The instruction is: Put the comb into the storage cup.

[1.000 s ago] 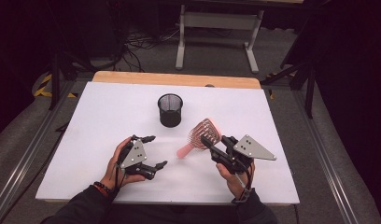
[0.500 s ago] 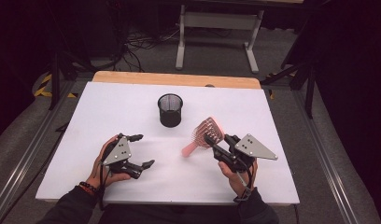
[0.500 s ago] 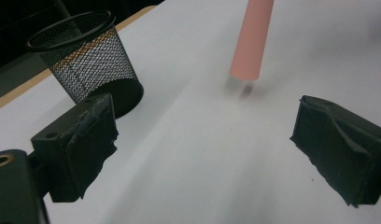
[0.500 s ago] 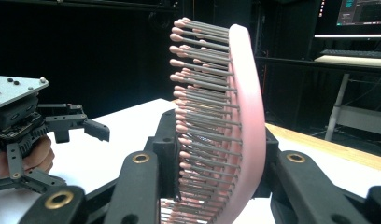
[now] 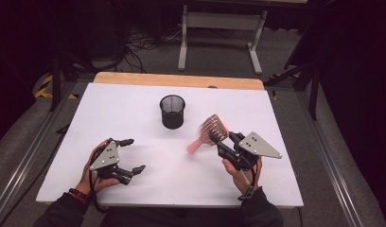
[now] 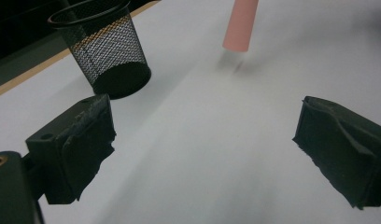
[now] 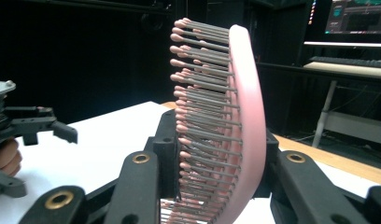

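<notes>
On the right half of the white rectangular worktop point(image 5: 134, 109), the right gripper point(image 5: 218, 138) holds a pink plastic paddle hairbrush with grey pink-tipped bristles point(image 5: 209, 130), its jaws clamped on either side of the brush head. In the right gripper view the hairbrush point(image 7: 226, 126) stands nearly upright between the two black jaws, the bristles facing left and the smooth curved back facing right, with one jaw pressing the bristle side and the other the back. In the high view the brush is lifted and tilted, its head towards the far side of the worktop and its handle sloping down and to the left, the handle end close to the white surface. The same handle end shows in the left gripper view as a pink bar point(image 6: 240, 23) hanging just above the worktop, with a faint shadow under it. The left gripper point(image 5: 129, 155) rests low near the front left of the worktop, held in the person's hand, its jaws spread wide with nothing between them; in its own view the two black padded jaws stand well apart over bare white surface. A black wire-mesh cylindrical pen cup point(image 5: 172, 111) stands upright near the middle of the worktop, to the left of the brush head and apart from it, well clear of both grippers.
</notes>
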